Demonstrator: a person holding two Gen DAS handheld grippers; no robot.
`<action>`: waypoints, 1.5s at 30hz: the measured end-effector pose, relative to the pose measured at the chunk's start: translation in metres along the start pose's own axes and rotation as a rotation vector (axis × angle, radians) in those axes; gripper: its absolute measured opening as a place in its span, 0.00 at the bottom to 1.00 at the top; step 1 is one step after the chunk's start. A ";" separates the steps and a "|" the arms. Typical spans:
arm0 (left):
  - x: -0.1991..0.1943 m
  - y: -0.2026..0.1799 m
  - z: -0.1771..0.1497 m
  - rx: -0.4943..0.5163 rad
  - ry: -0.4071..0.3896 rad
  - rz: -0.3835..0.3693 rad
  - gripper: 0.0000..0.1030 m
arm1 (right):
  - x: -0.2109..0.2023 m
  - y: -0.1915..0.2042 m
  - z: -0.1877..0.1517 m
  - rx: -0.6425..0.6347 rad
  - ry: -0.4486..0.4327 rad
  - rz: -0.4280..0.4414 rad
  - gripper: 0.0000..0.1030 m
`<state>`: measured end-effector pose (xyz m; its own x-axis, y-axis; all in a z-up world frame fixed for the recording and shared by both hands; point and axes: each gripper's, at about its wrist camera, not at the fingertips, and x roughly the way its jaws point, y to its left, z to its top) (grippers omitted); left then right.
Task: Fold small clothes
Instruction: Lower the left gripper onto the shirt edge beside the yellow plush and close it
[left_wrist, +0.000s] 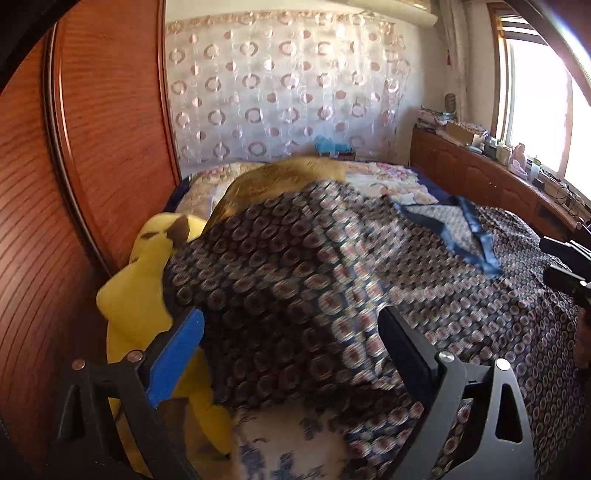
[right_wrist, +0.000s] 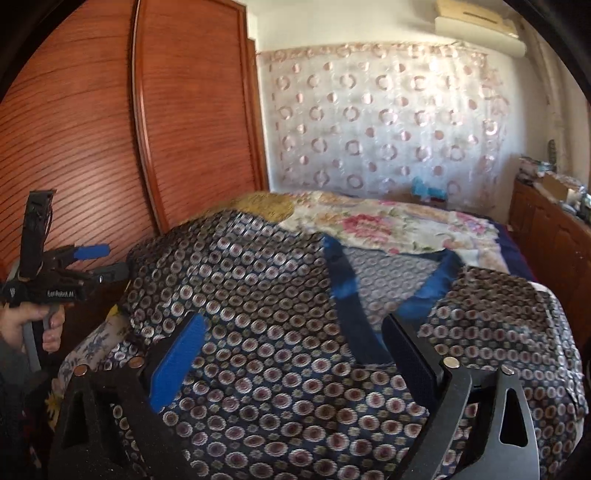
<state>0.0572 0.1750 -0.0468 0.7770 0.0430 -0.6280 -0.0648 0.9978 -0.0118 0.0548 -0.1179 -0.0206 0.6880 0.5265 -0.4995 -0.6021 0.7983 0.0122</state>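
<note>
A dark navy garment with a pattern of small round flowers (left_wrist: 314, 280) lies spread on the bed, its blue-trimmed V neckline (left_wrist: 472, 236) toward the far right. It also fills the right wrist view (right_wrist: 280, 332), neckline (right_wrist: 343, 280) near the middle. My left gripper (left_wrist: 291, 328) is open and empty, just above the garment's left part. It shows from the side in the right wrist view (right_wrist: 107, 264), held at the garment's left edge. My right gripper (right_wrist: 295, 339) is open and empty over the garment's near part; its fingers (left_wrist: 565, 258) show at the right edge of the left wrist view.
A yellow plush toy (left_wrist: 147, 273) lies at the bed's left edge against the wooden wardrobe (left_wrist: 92, 147). A floral bedspread (right_wrist: 388, 221) covers the far half of the bed. A low wooden cabinet (left_wrist: 480, 177) with clutter runs under the window on the right.
</note>
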 end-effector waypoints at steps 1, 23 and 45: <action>0.002 0.008 -0.003 -0.014 0.020 -0.013 0.93 | 0.007 0.002 -0.001 -0.012 0.029 0.009 0.89; 0.056 0.054 -0.047 -0.237 0.290 -0.128 0.76 | 0.027 0.032 -0.005 -0.104 0.076 -0.012 0.89; -0.032 -0.010 0.019 -0.035 -0.028 -0.109 0.02 | 0.014 0.011 -0.018 -0.026 0.059 -0.003 0.89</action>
<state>0.0447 0.1642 -0.0122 0.7978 -0.0635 -0.5995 -0.0004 0.9944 -0.1058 0.0503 -0.1067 -0.0434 0.6649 0.5055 -0.5499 -0.6111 0.7914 -0.0114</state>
